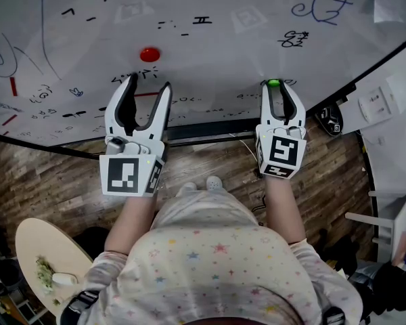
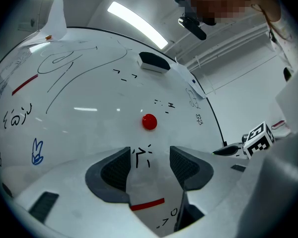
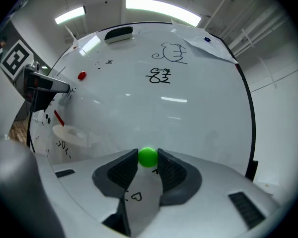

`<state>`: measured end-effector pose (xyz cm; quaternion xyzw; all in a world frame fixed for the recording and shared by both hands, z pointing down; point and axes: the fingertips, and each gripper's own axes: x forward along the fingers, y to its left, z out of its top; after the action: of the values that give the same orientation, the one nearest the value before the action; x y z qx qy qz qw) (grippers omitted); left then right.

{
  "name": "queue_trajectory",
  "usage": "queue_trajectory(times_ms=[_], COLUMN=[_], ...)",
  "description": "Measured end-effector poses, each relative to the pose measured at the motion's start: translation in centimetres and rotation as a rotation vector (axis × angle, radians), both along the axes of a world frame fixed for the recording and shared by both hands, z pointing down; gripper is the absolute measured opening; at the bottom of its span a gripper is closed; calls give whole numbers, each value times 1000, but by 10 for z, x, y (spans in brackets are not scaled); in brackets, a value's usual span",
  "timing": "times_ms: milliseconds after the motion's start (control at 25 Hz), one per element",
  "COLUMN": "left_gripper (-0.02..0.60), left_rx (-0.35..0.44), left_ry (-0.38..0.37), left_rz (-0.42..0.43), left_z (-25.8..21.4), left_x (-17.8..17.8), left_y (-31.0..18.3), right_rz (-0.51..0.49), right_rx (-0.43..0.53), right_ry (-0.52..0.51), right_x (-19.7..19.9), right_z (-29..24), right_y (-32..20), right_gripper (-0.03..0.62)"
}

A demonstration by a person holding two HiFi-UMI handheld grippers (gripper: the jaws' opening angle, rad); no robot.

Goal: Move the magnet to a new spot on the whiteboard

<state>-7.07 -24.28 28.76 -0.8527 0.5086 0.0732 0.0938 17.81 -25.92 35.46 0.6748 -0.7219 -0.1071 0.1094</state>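
Note:
A green round magnet [image 3: 148, 156] sits against the whiteboard [image 1: 216, 53] between the tips of my right gripper [image 3: 148, 160], whose jaws are shut on it. The same green magnet [image 1: 274, 84] shows in the head view at the end of the right gripper [image 1: 275, 87], low on the board's right half. A red round magnet [image 1: 149, 54] sticks to the board higher up and left. My left gripper [image 1: 148, 90] stands open just below it, nothing between its fingers. In the left gripper view the red magnet [image 2: 149, 122] lies beyond the left gripper [image 2: 148, 158].
The whiteboard carries black, blue and red scribbles. An eraser [image 2: 153, 61] sits near its top edge. Paper sheets [image 3: 208, 48] hang at an upper corner. Below the board is wooden floor [image 1: 47, 175] with a round table [image 1: 40, 256] at the left.

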Motion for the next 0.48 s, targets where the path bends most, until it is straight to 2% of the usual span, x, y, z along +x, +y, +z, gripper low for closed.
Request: queue_trajectory(times_ms=[480], left_gripper=[224], left_rx=[4], left_ry=[7], left_rz=[1], left_z=[0], left_x=[-1], left_y=[0], right_rz=[8], right_rx=[4], right_ry=[9], right_x=[1], right_z=[0], right_y=[-1], right_gripper=[126])
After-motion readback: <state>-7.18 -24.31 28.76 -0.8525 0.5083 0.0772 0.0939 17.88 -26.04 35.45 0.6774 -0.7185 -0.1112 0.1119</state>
